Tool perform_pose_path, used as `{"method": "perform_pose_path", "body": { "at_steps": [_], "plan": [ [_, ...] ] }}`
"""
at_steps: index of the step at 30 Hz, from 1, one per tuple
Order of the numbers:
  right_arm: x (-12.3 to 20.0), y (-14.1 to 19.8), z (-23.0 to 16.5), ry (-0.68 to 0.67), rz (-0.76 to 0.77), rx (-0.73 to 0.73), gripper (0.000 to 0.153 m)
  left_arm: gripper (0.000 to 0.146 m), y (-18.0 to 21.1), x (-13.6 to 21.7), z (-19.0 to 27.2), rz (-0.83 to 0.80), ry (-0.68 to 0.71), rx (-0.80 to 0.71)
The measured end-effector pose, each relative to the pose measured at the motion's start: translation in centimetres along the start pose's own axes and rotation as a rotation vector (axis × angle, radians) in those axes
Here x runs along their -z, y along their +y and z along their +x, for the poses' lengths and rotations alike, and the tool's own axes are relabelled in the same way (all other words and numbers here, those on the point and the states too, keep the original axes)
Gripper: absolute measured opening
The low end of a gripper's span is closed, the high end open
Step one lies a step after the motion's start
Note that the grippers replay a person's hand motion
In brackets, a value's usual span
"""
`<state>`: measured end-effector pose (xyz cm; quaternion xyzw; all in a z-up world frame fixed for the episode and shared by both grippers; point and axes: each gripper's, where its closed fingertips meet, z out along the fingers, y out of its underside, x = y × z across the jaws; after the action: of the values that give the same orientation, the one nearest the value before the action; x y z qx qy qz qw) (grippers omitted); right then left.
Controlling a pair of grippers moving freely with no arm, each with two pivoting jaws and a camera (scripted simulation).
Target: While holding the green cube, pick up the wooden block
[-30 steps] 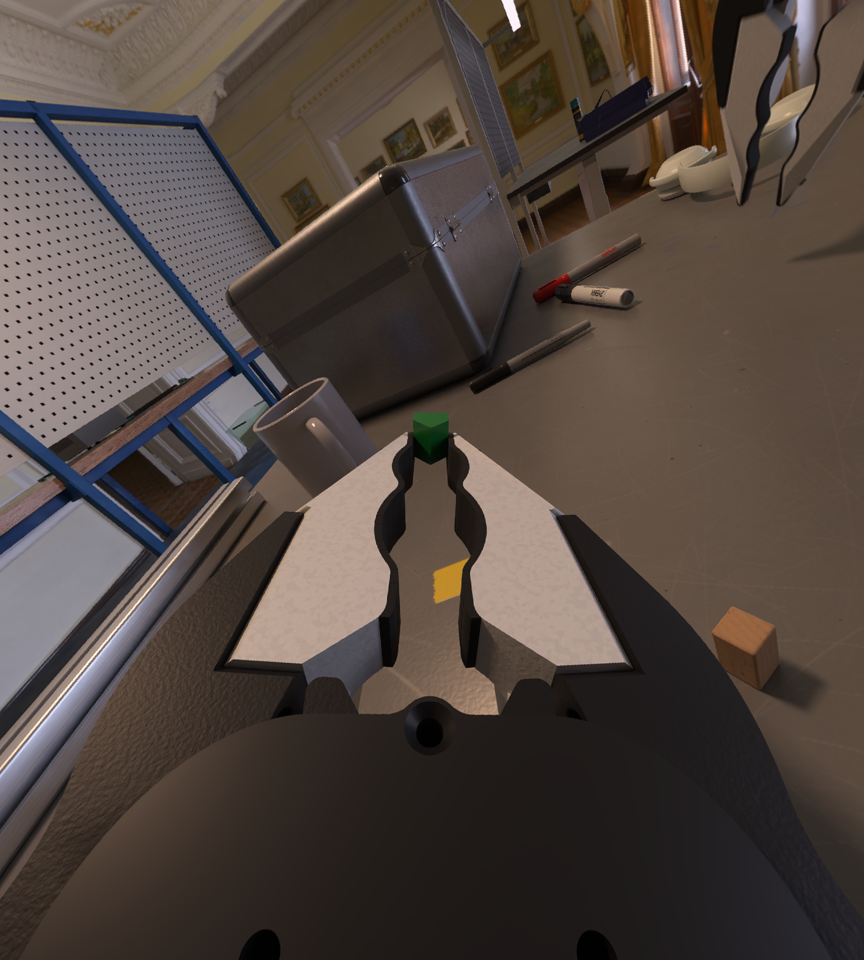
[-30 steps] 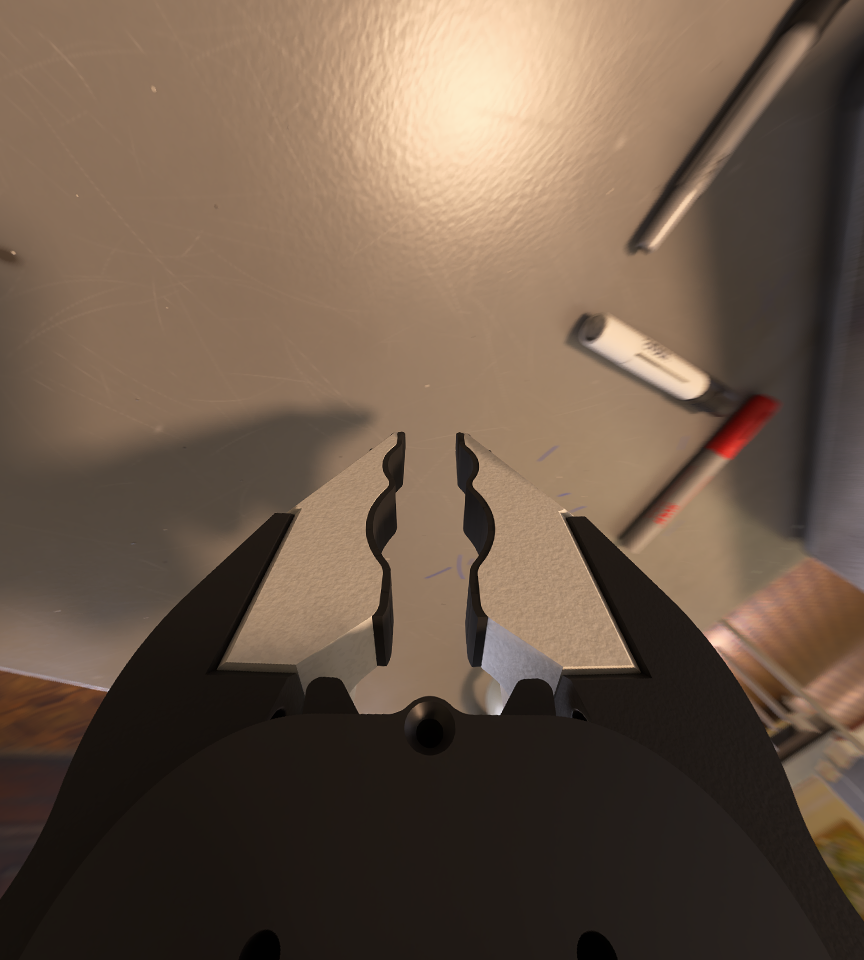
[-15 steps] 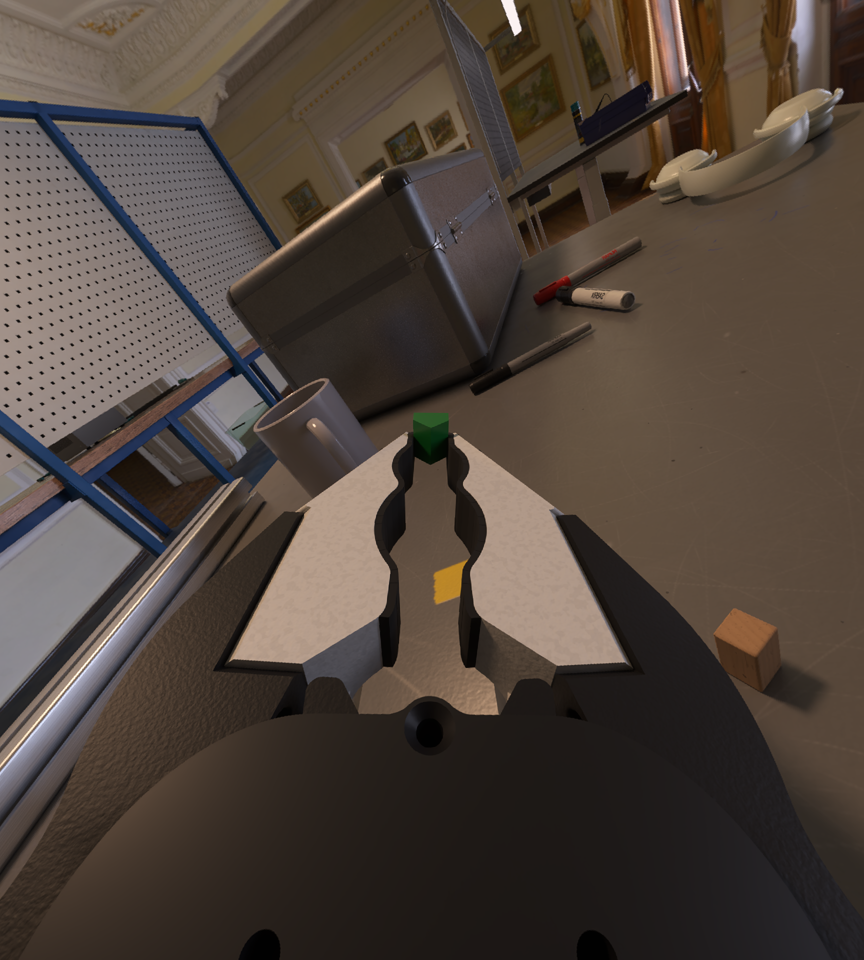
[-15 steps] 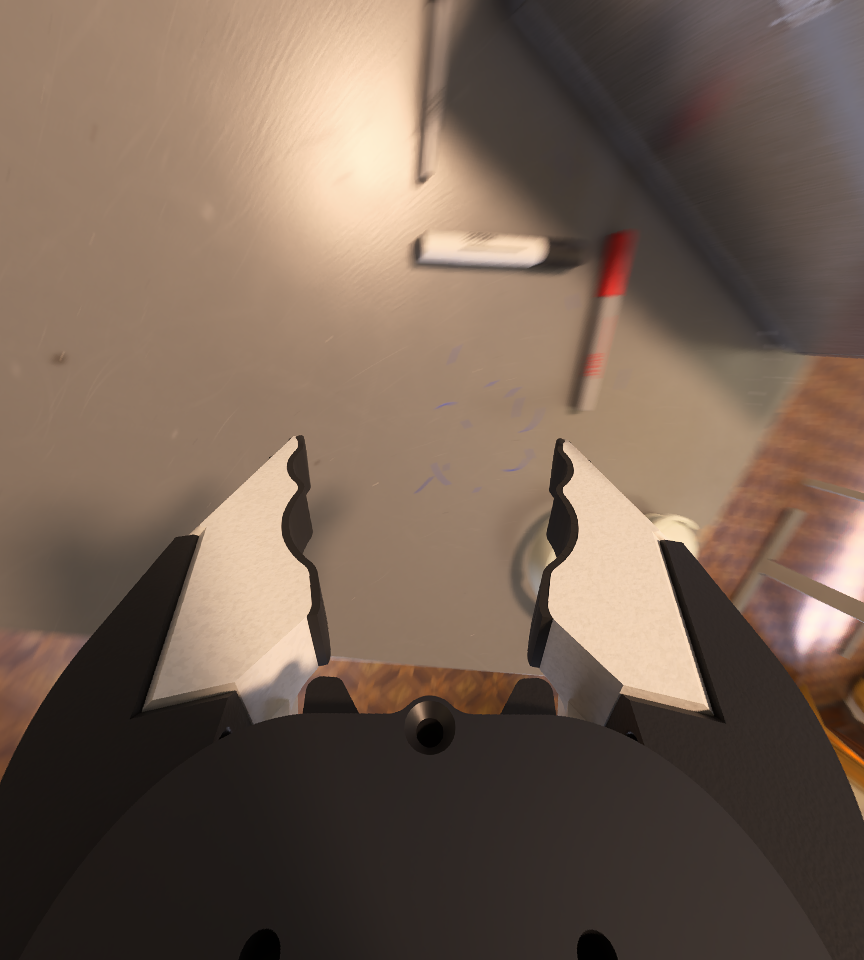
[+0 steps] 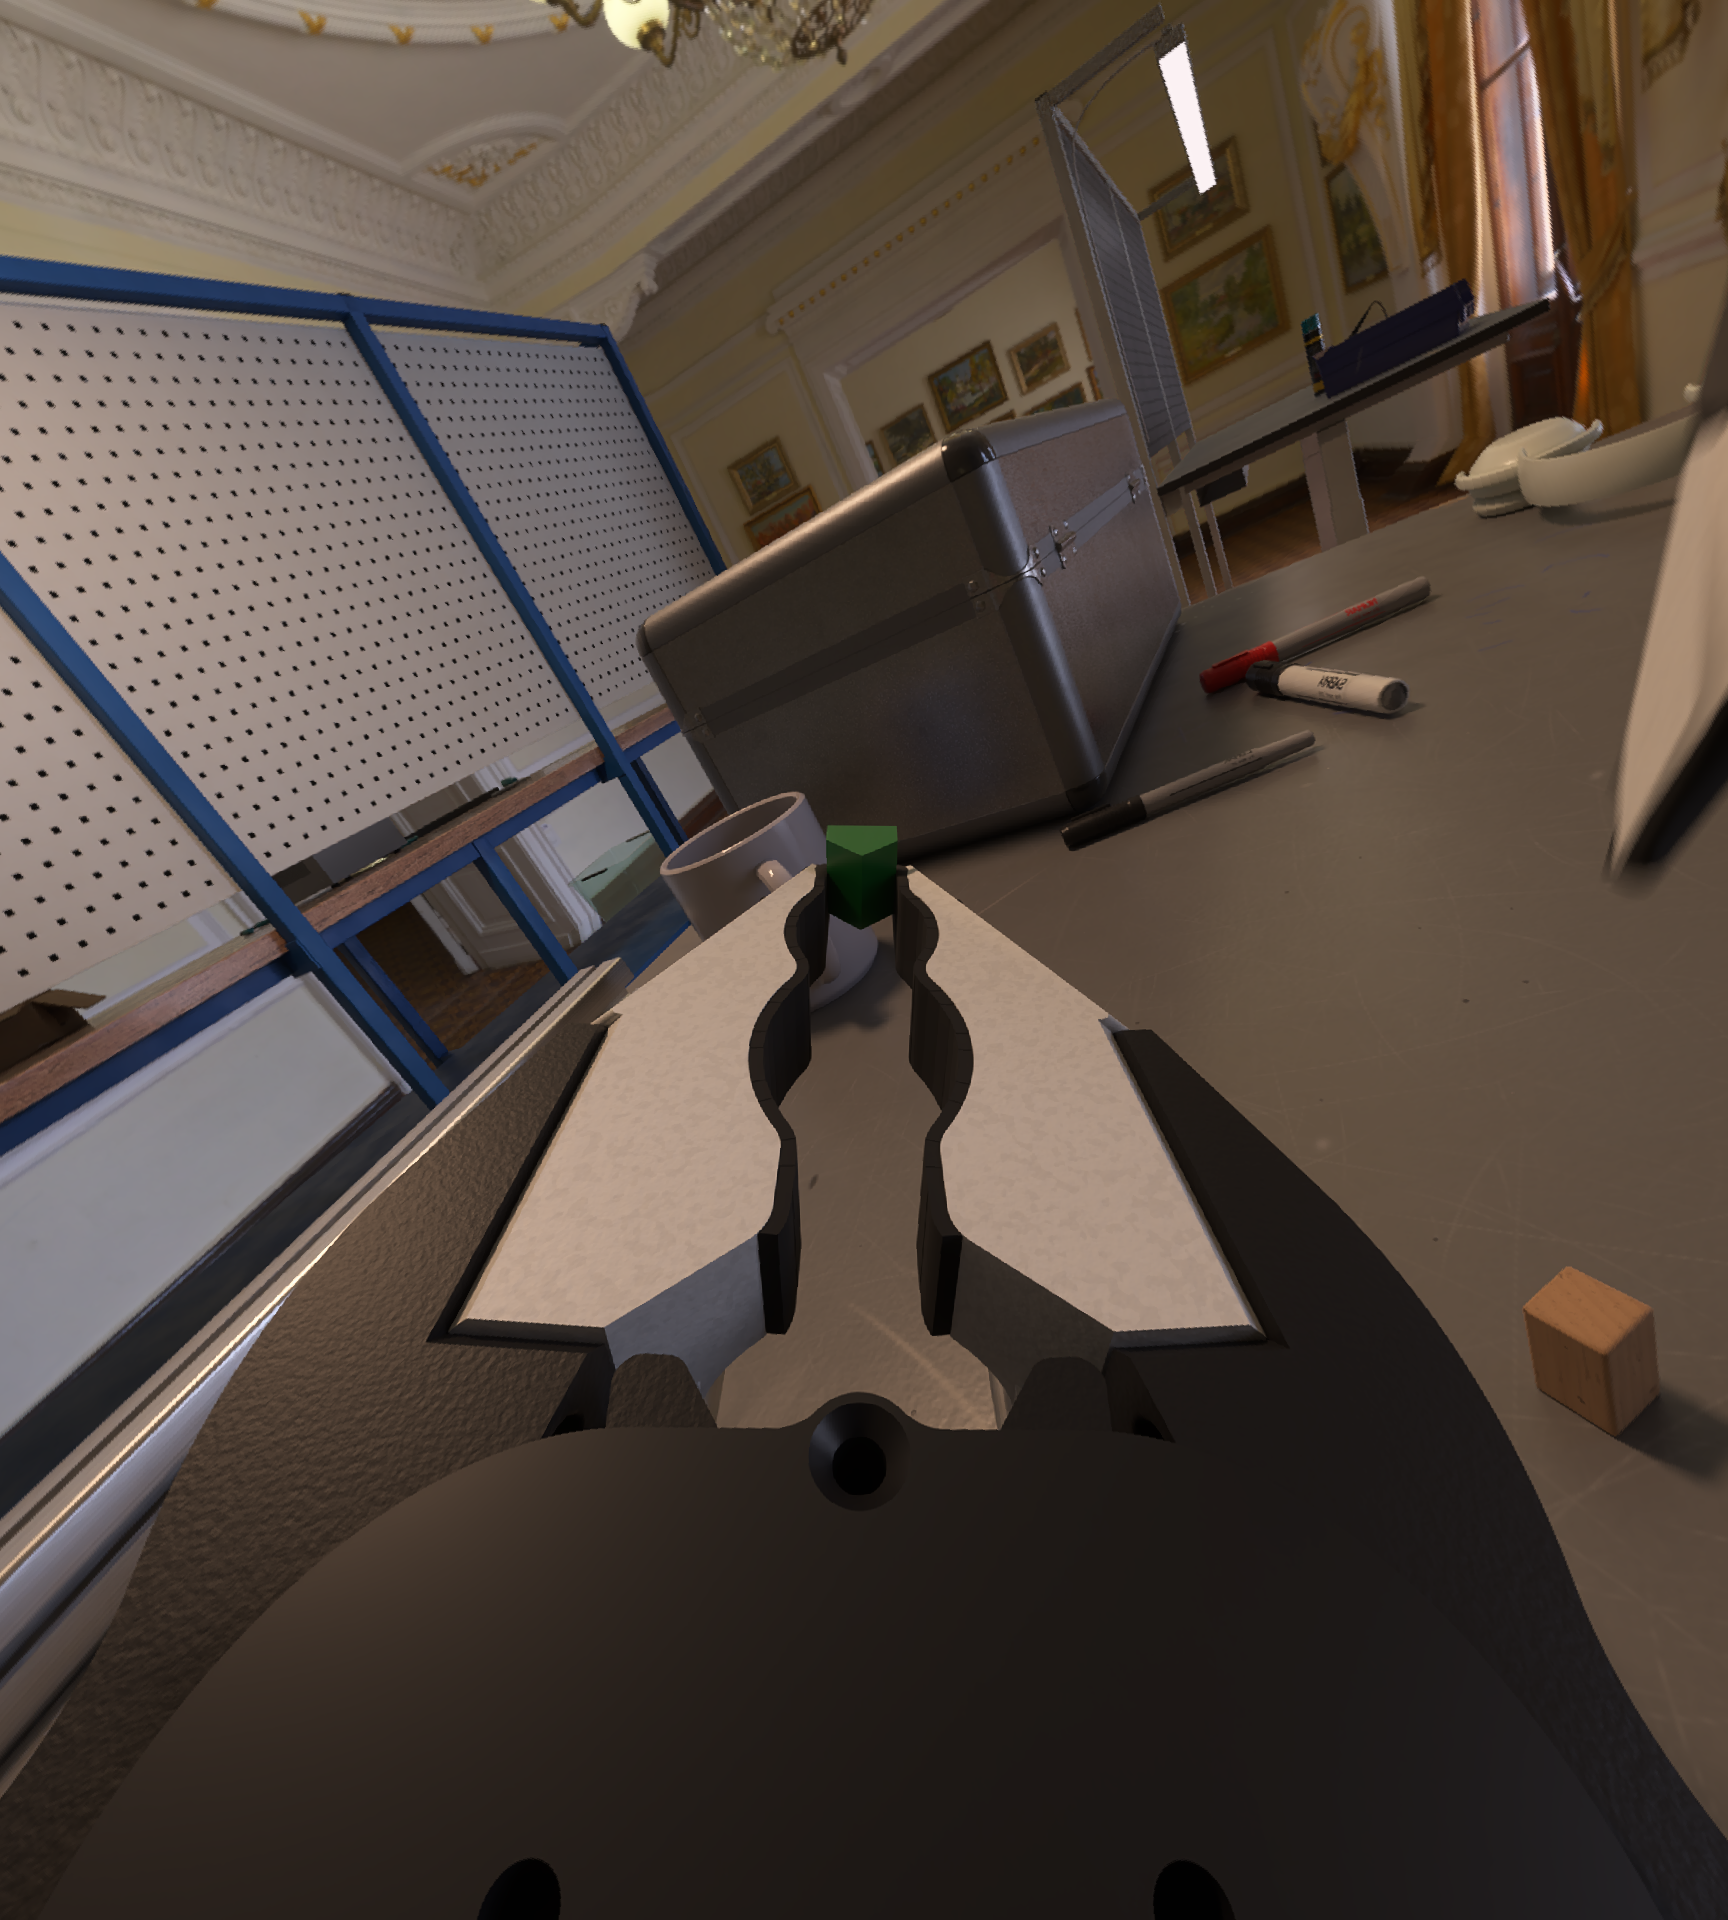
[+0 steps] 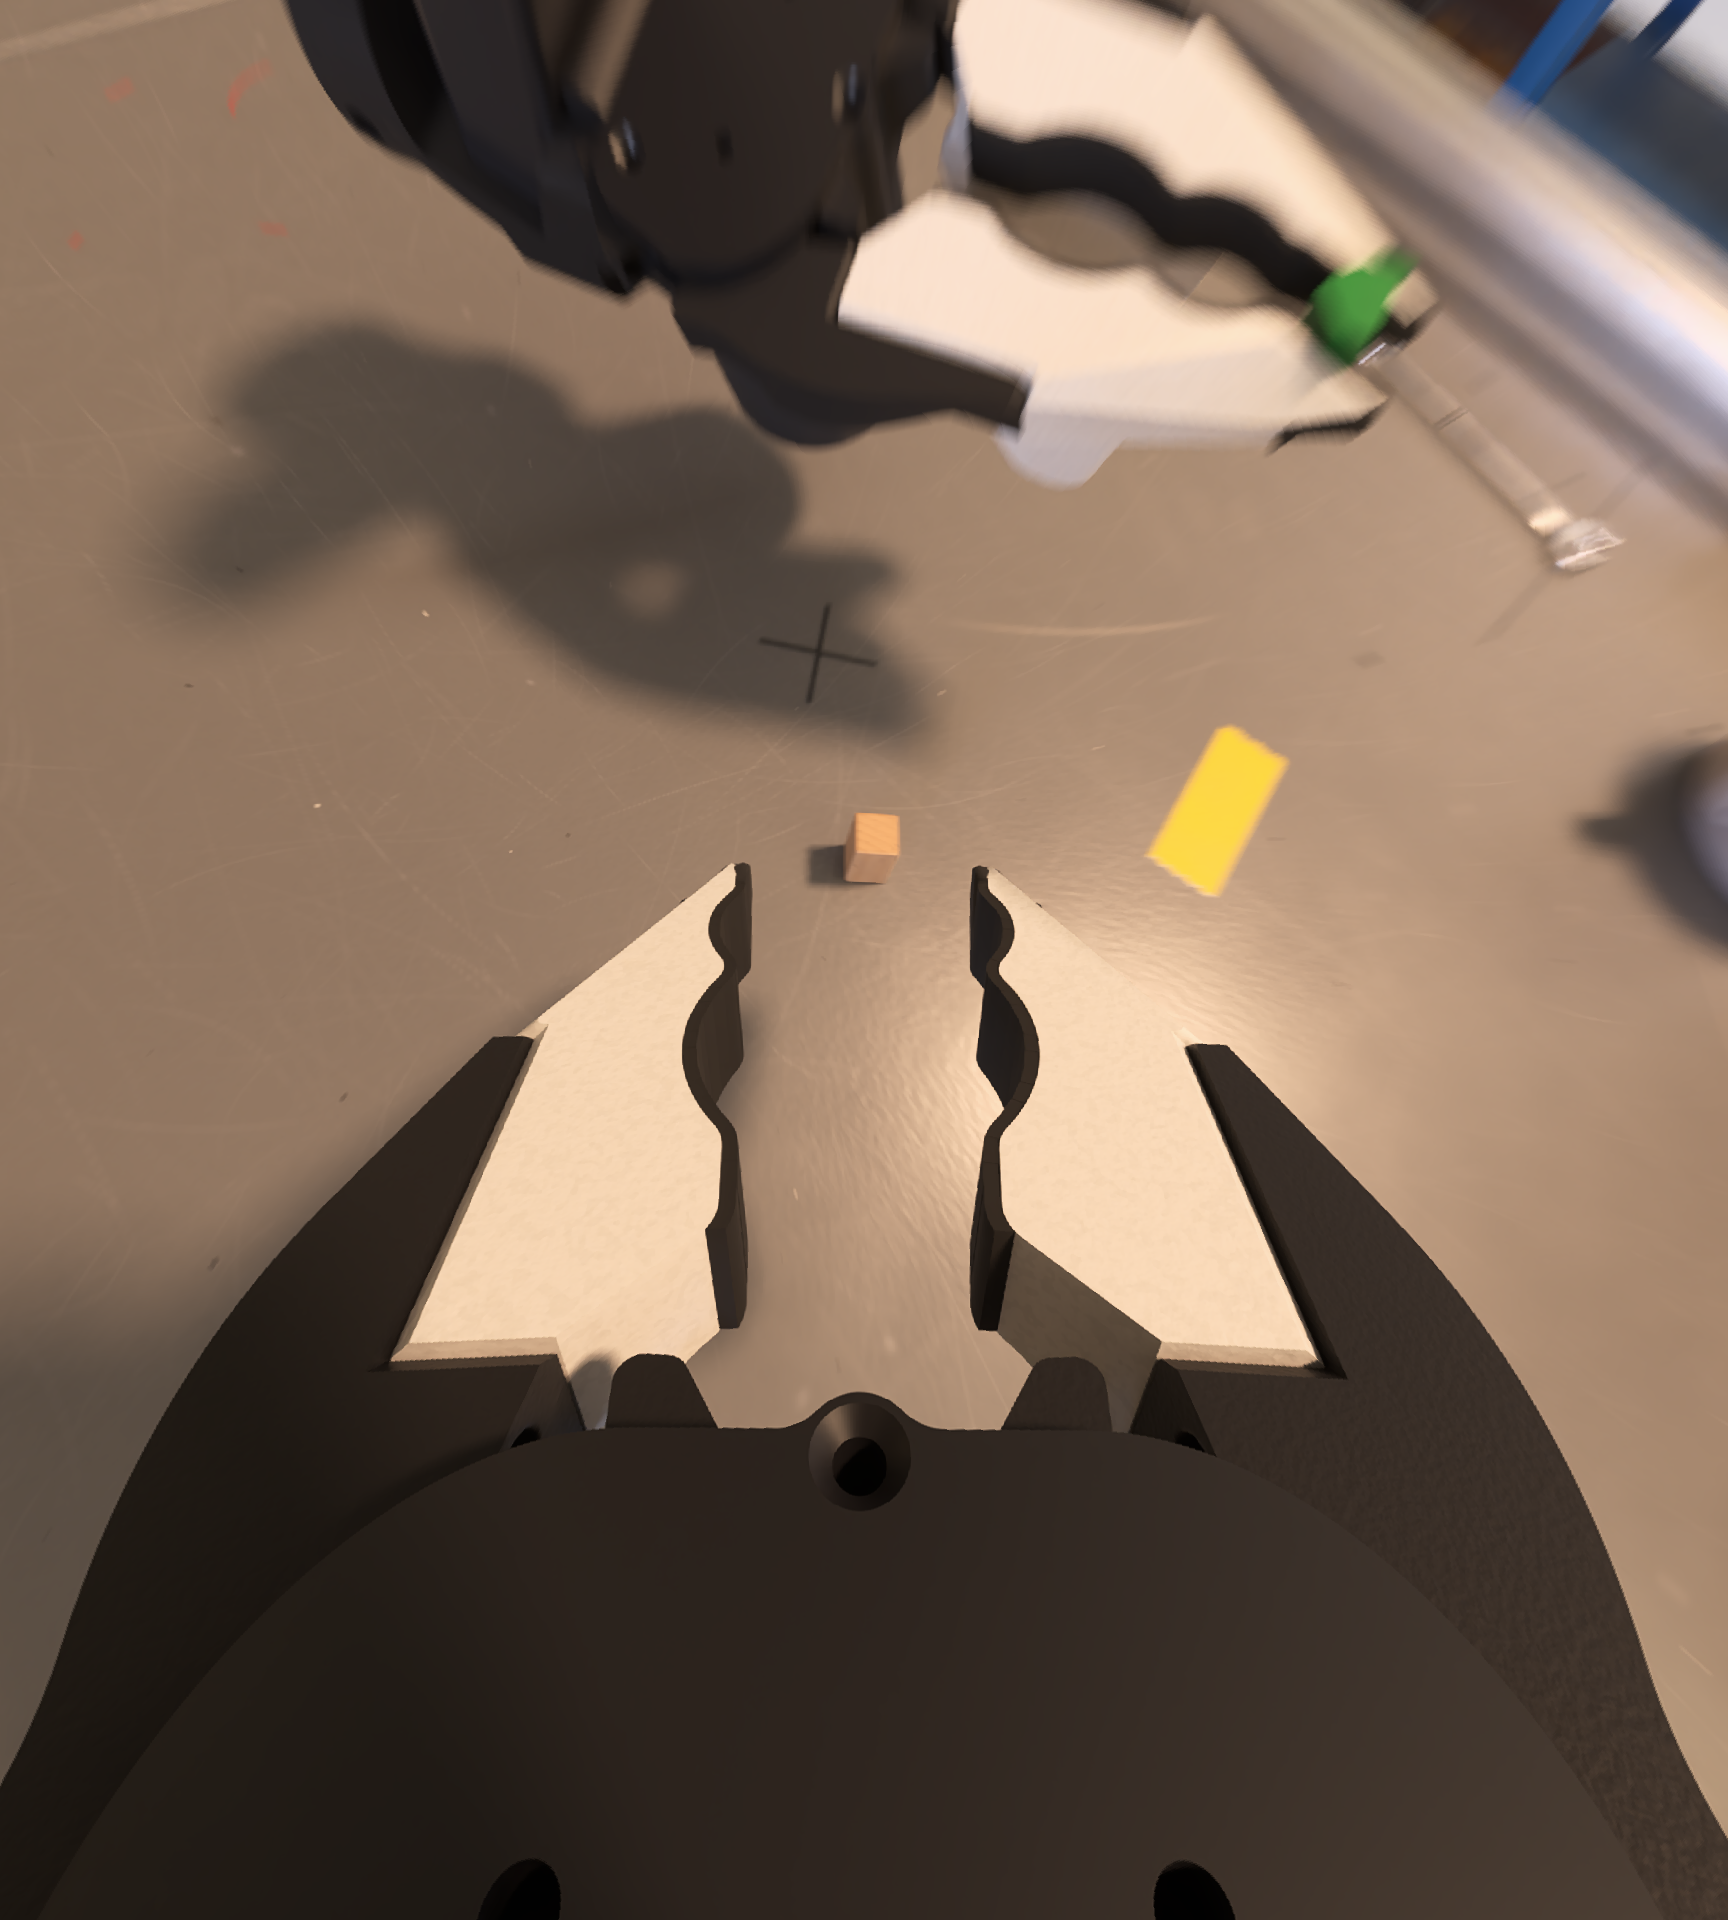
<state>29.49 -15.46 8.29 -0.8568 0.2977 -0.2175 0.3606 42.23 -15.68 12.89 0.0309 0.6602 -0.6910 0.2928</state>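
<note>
Ornate room [image 5: 839, 312] — chandelier [image 5: 704, 26], paintings [image 5: 1224, 301], blue-framed pegboards [image 5: 216, 582].

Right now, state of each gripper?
Left gripper: closed on the green cube.
Right gripper: open, empty, wooden block just ahead.

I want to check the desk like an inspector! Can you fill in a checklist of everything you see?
Surface: scratched grey tabletop with a drawn cross and a yellow tape strip.
Job's things: small green cube held; small wooden block lying free.
Clutter: white mug, silver metal case, three marker pens, white dishes.
Grippers: left gripper jaws shut on the cube; right gripper jaws open, above the block.
Cables: nothing seen.
Surroundings: blue-framed pegboard, paintings, chandelier.
</note>
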Motion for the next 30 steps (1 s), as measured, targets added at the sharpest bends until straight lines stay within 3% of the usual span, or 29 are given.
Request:
{"method": "perform_pose_path", "body": {
  "at_steps": [5, 8, 10, 13, 17, 22, 24, 26, 30],
  "plan": [
    [-6.7, 2.7, 0.4, -0.103, -0.171, -0.081, 0.037, 0.011, 0.2, 0.0, -0.1, -0.008, 0.003, 0.008],
    [-7.5, 2.9, 0.3, -0.146, -0.197, -0.133, 0.033, 0.011, 0.4, -0.2, 0.2, -0.016, 0.012, -0.01],
    [-7.5, 3.0, 0.1, -0.149, -0.218, -0.113, 0.012, 0.011, 0.4, -0.3, 0.2, -0.018, 0.015, -0.014],
    [-6.5, 2.7, 0.2, -0.112, -0.226, -0.048, 0.012, 0.011, 0.4, -0.2, 0.1, -0.014, 0.009, -0.01],
    [-0.7, -0.6, 1.6, 0.022, -0.076, -0.015, 0.012, 0.011, 0.2, 0.1, -0.3, -0.011, -0.014, -0.039],
    [13.8, -3.9, 6.3, 0.422, 0.139, -0.011, 0.012, 0.011, 0.4, -0.2, 0.4, -0.025, 0.008, -0.068],
    [19.6, -2.2, 9.1, 0.614, 0.121, -0.068, 0.012, 0.011, 0.5, -0.3, 0.6, -0.03, 0.017, -0.071],
    [23.3, 1.6, 11.5, 0.724, 0.03, -0.166, 0.012, 0.011, 0.5, -0.3, 0.7, -0.031, 0.021, -0.07],
    [24.4, 10.4, 14.2, 0.706, -0.218, -0.343, 0.012, 0.011, 0.6, -0.2, 0.7, -0.031, 0.027, -0.057]
  ]
}}
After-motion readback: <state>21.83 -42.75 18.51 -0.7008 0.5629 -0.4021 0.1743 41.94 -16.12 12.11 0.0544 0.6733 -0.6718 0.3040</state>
